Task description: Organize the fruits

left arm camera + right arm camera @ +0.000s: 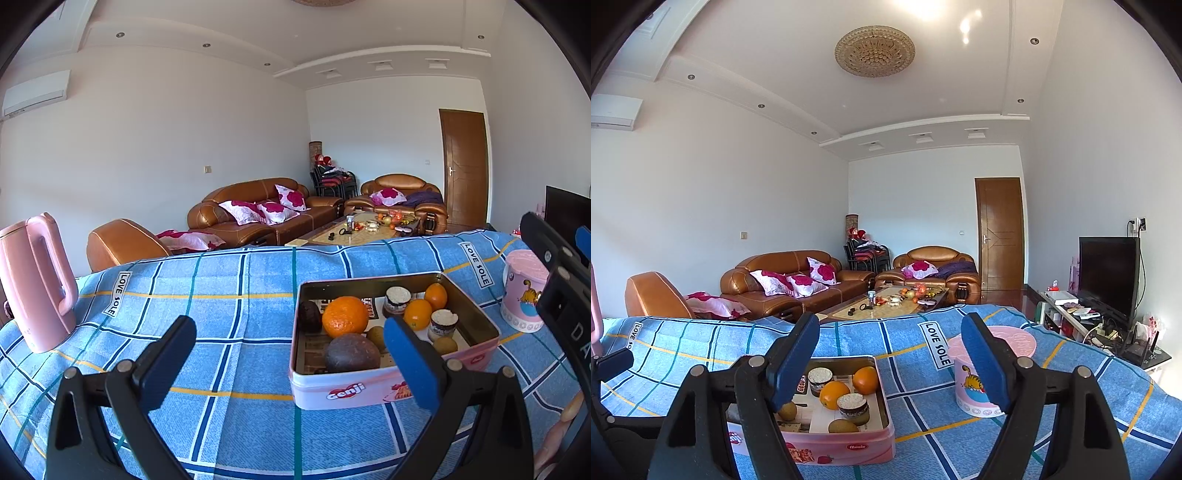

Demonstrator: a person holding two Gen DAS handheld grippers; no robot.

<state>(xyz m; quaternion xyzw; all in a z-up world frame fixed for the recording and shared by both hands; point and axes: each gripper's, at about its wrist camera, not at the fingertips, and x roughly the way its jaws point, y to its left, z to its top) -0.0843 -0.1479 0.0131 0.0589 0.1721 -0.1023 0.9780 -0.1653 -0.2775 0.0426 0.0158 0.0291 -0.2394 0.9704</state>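
Observation:
A pink tin box sits on the blue checked cloth and holds a large orange, two small oranges, two dark round fruits, kiwis and two small lidded jars. My left gripper hovers open in front of the tin's left half, nothing between its fingers. My right gripper is open and empty too, held level above the tin, with the small oranges and jars below it. Its body shows at the right edge of the left wrist view.
A pink kettle stands at the cloth's left end. A pink lidded cup stands right of the tin, partly behind my right finger. Beyond the table are brown sofas, a coffee table, a door and a TV.

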